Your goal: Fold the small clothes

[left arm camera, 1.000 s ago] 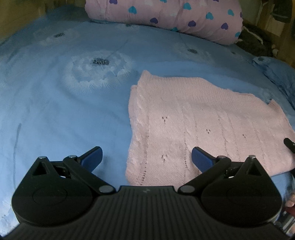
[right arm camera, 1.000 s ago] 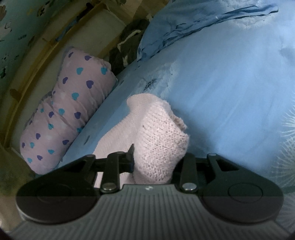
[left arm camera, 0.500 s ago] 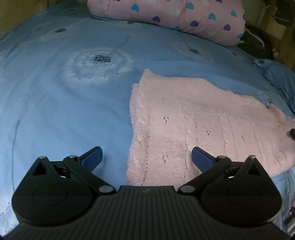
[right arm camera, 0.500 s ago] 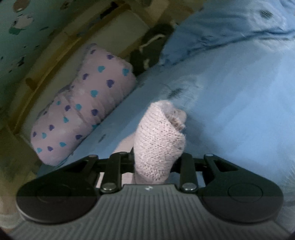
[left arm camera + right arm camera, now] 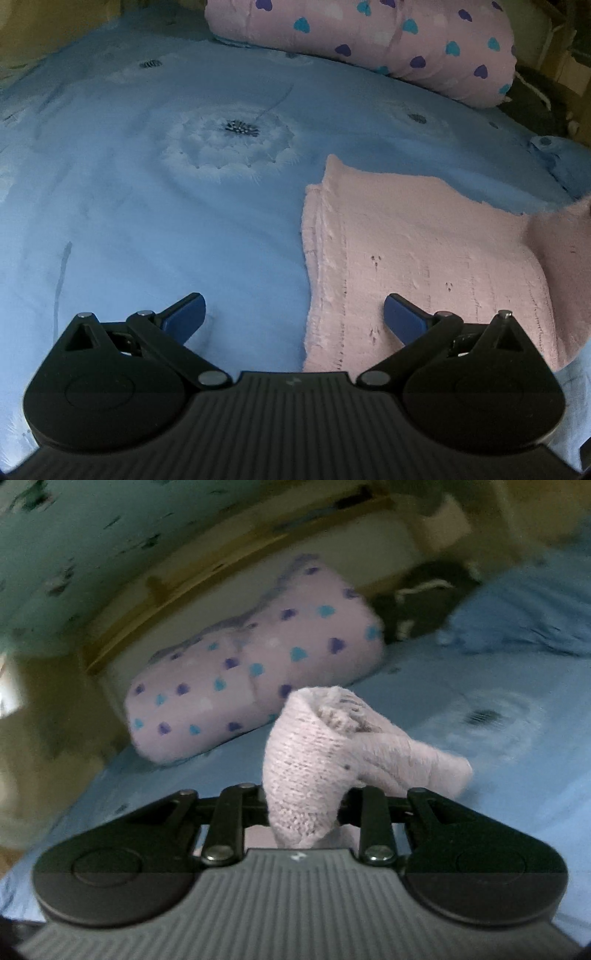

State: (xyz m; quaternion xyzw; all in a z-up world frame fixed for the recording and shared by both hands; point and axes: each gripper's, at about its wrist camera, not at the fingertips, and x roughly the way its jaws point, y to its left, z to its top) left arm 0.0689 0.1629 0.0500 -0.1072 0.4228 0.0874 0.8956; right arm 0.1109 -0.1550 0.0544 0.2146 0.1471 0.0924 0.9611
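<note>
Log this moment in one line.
stage: folding | right gripper: shut on sweater edge, lifted | left gripper: open, over sweater's left edge | bed

Pale pink knit garment (image 5: 424, 258), blue dandelion-print sheet (image 5: 147, 221), pink pillow (image 5: 369, 33) with purple and teal hearts.

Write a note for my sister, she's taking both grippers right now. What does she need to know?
Left gripper: open, holding nothing, over the near left edge of the pink knit.
Right gripper: shut on a bunched end of the knit, lifted off the blue sheet; its jaws just tightened.
Done: the rest of the knit lies flat on the bed.
Left: carry the lifted end across to fold, then smooth.
</note>
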